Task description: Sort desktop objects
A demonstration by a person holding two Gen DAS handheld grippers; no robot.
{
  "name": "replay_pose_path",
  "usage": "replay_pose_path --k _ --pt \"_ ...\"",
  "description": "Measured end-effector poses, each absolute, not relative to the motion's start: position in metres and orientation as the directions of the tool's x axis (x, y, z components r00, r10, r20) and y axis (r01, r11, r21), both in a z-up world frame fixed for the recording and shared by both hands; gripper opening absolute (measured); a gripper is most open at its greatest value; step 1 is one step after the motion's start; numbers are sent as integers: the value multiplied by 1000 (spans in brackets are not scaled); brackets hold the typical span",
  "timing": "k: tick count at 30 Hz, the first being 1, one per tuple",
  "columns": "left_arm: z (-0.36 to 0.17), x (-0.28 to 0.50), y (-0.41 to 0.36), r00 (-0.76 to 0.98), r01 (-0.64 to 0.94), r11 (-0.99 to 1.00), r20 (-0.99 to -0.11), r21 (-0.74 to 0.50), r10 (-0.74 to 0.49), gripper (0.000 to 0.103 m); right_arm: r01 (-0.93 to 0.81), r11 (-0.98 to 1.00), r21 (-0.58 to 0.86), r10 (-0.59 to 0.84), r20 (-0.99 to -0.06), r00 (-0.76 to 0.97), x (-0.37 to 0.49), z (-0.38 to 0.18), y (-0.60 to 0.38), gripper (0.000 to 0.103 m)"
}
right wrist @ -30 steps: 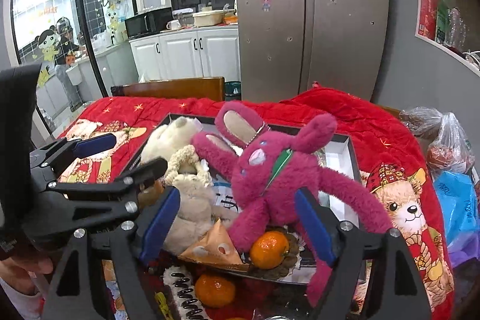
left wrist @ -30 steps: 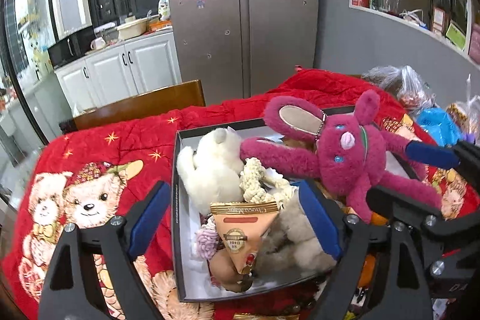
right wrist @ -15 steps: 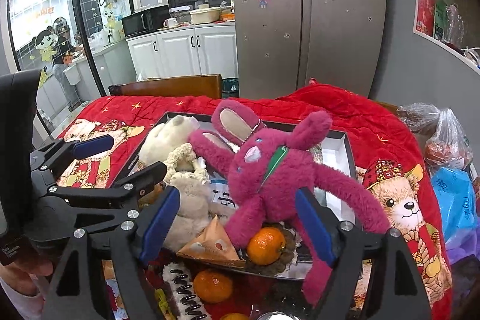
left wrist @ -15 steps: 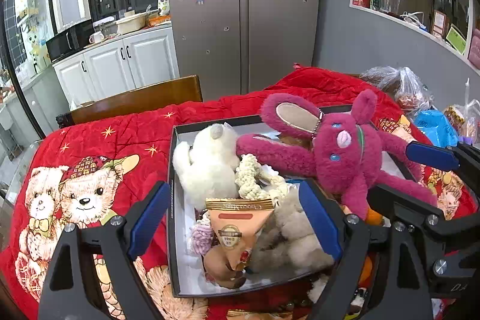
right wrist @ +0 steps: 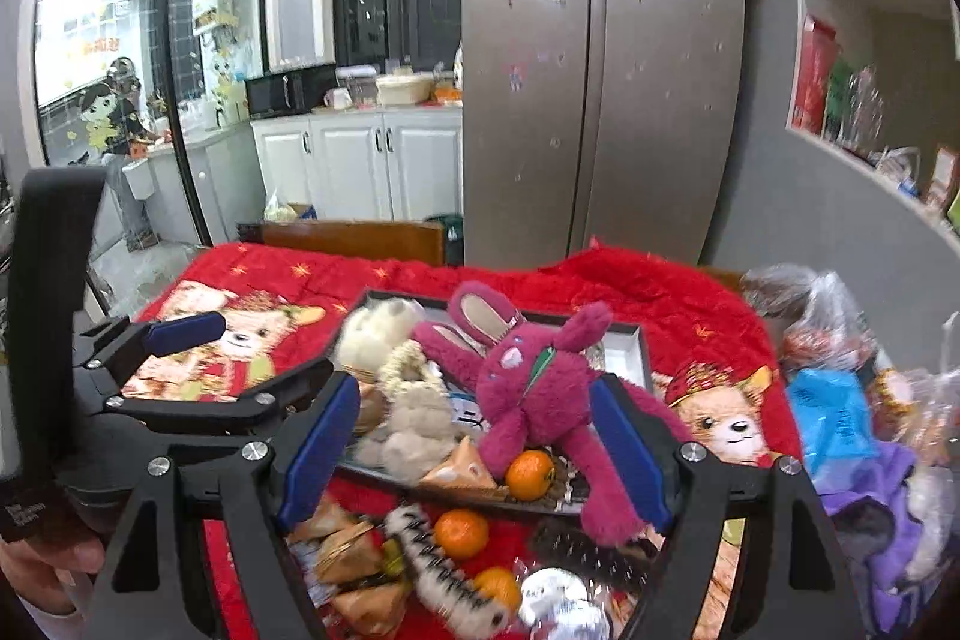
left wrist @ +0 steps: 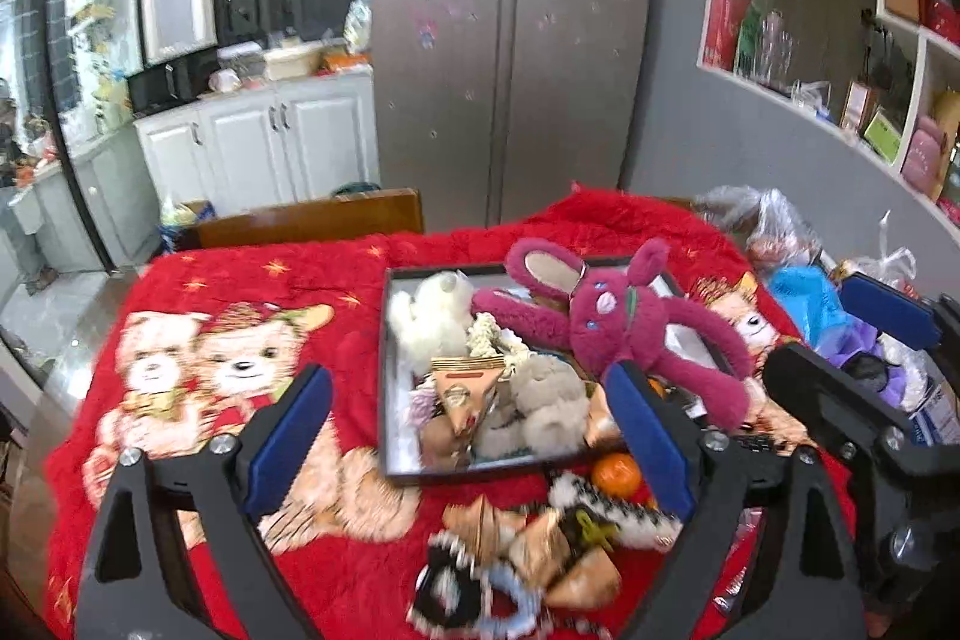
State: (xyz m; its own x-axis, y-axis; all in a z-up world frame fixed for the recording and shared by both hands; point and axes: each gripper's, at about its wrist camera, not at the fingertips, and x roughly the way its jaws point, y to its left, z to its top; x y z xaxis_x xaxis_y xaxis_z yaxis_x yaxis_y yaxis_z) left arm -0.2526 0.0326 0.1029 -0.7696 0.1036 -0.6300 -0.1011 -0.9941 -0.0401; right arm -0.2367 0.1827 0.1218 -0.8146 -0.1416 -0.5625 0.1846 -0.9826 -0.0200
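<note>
Above the red blanket (left wrist: 336, 274): left gripper (left wrist: 468, 436) wide, empty; right gripper (right wrist: 474, 442) wide, empty; magenta rabbit (right wrist: 534, 388) sprawled across black tray (left wrist: 390, 466).

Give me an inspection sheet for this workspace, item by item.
Surface: red bear-print blanket.
Job's things: dark tray holding magenta plush rabbit, white plush, triangular snack packet; tangerines, more packets loose on the blanket.
Clutter: plastic bags at right.
Grippers: left gripper and right gripper open, empty, above the items.
Cables: nothing seen.
Surroundings: fridge, white cabinets, wall shelves.
</note>
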Motion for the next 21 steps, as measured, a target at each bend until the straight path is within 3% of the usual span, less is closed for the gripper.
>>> replay_pose_path --k 3,9,15,21 --pt "129 -207 27 -801 -94 -995 -590 -45 102 102 171 -983 -60 -117 -511 -852 -194 147 175 81" --pt "137 -106 26 -841 -58 -998 -538 -10 54 103 120 -992 -37 -92 -444 -891 -100 168 171 84" --pt "93 -3 18 -854 -22 -996 -516 -87 64 103 45 -999 -1 -40 -424 -905 -9 127 178 84" --pt "68 33 22 -827 -8 -1000 -561 -11 13 103 10 -998 -61 20 -468 -884 31 89 188 84"
